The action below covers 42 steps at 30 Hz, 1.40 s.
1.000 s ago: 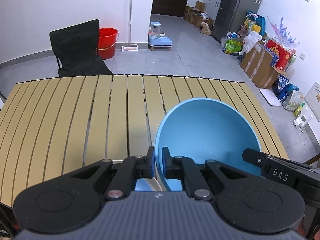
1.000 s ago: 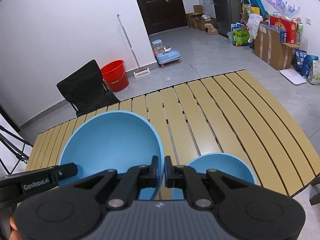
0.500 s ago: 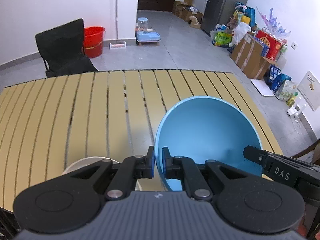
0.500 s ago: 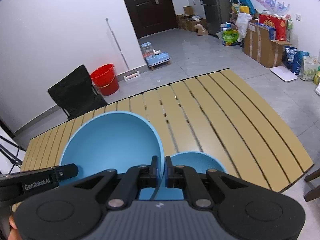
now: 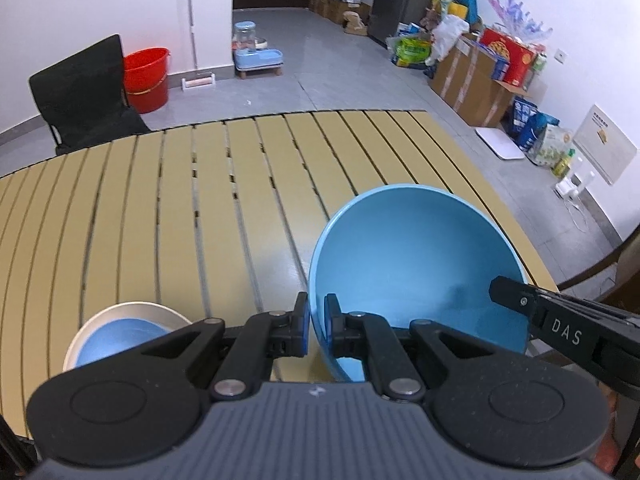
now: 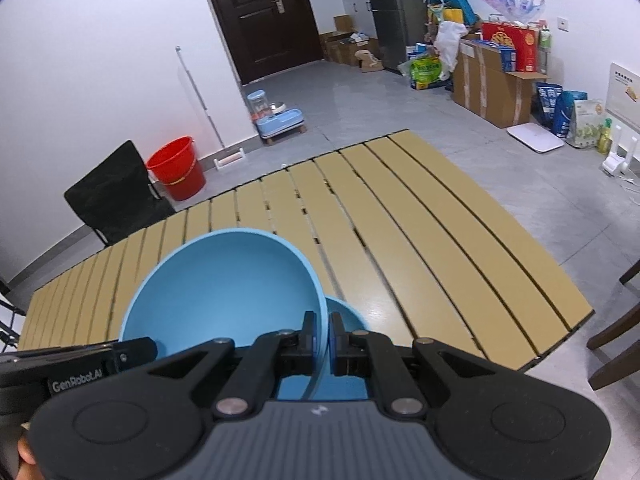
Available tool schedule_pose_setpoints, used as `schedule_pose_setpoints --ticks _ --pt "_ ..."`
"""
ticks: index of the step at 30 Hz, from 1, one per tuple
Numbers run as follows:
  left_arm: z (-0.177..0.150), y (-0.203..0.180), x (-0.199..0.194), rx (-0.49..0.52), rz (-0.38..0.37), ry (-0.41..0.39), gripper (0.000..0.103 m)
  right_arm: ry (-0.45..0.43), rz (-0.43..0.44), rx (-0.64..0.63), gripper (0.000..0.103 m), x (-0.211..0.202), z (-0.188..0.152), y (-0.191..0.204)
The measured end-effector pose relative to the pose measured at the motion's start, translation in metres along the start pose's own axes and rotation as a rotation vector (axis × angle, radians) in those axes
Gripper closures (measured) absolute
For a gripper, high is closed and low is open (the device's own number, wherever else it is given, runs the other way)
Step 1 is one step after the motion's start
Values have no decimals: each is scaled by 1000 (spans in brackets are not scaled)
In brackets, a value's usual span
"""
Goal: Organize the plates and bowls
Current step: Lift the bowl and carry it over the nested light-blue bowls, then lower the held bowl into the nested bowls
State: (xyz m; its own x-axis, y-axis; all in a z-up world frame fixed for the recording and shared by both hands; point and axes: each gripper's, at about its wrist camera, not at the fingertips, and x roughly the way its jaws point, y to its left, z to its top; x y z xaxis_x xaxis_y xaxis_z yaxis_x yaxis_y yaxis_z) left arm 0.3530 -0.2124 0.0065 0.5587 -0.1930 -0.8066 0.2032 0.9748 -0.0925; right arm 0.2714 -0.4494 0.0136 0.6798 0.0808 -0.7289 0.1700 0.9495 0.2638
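Observation:
A large blue bowl [image 5: 416, 272] [image 6: 224, 292] hangs tilted over the near part of the slatted yellow table [image 5: 240, 200] [image 6: 440, 220]. My left gripper [image 5: 316, 320] is shut on its left rim, and my right gripper [image 6: 323, 336] is shut on the opposite rim. Each gripper's black body also shows in the other's view: the right gripper [image 5: 560, 328] and the left gripper [image 6: 80, 364]. A white bowl [image 5: 100, 320] with a blue one inside sits on the table at lower left. A smaller blue bowl [image 6: 348, 320] lies below my right fingers, mostly hidden.
A black chair [image 5: 80, 92] stands behind the table's far side, with a red bucket [image 5: 146, 78] by the wall. Cardboard boxes and bags [image 6: 492, 84] crowd the right wall. A dark wooden chair [image 6: 616, 332] stands at the table's right end.
Both grippers have carried the large blue bowl back toward the table's near edge and lower. The white bowl has come into the left wrist view; the smaller blue bowl has slid under my right fingers.

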Motion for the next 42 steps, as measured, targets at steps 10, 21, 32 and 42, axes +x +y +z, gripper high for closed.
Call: schedule_pose_setpoints --ticks 10,21,32,42 --pt "-14 -8 31 9 -16 55 95 10 -17 35 97 23 -8 -21" --pt "-20 -10 44 24 -11 67 94 11 -32 14 97 39 -17 -22" --pt "-26 -12 54 38 -7 71 94 -12 -67 -84 98 45 -24 -11" --pt "-30 -16 58 41 -2 70 94 -38 -97 -163 97 53 -32 1"
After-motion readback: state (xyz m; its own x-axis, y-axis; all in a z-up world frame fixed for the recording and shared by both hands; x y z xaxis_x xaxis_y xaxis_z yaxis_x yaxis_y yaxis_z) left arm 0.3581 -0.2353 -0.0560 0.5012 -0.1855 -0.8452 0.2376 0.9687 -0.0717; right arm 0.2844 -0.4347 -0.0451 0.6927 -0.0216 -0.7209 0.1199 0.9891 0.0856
